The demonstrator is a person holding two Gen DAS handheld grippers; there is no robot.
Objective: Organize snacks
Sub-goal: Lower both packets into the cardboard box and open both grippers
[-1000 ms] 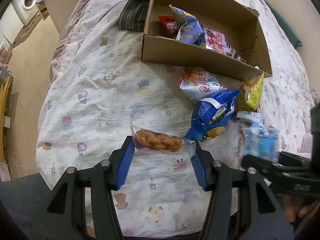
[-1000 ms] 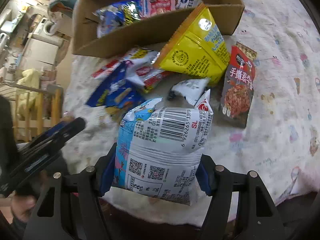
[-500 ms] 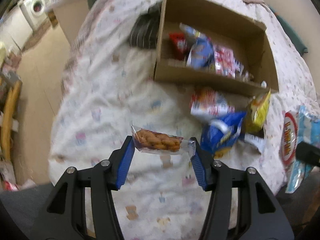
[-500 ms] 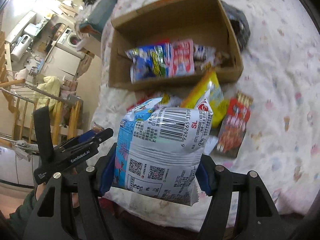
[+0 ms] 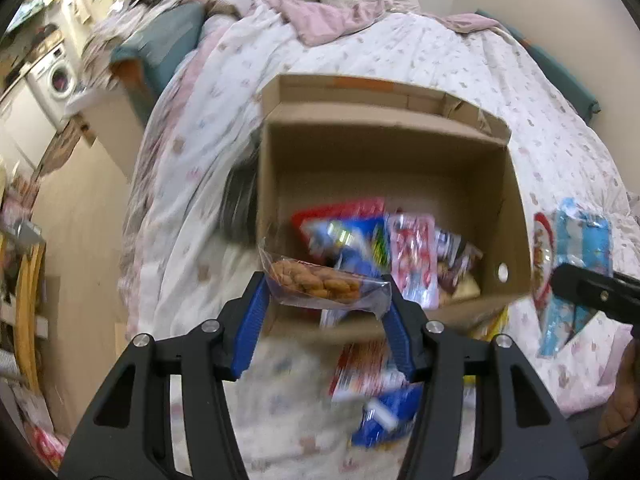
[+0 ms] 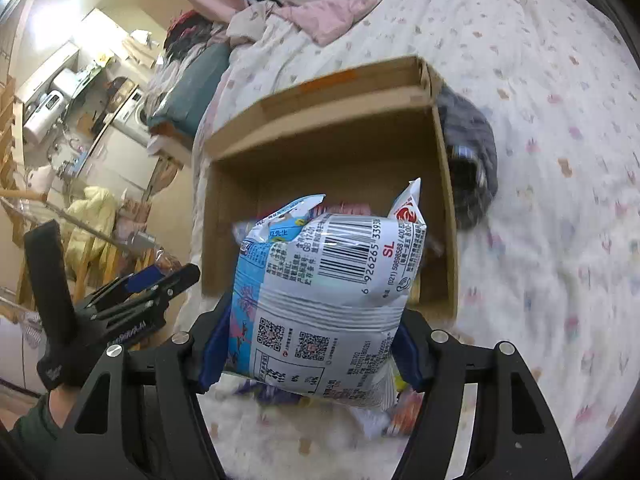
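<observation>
The left gripper [image 5: 326, 300] clamps a clear nut packet [image 5: 316, 282]; the right gripper [image 6: 312, 344] clamps a white-blue bag [image 6: 320, 300]. The cardboard box [image 5: 400, 152] sits at twelve o'clock, probably reachable: release both over its bare far floor.

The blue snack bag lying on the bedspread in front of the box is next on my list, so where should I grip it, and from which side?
Judging from the blurred left wrist view, the blue bag lies flat on the bedspread with other packets touching its top. Come from above and pinch across its narrower width near the free lower end, away from the box. Its exact outline is too blurred to tell.
</observation>
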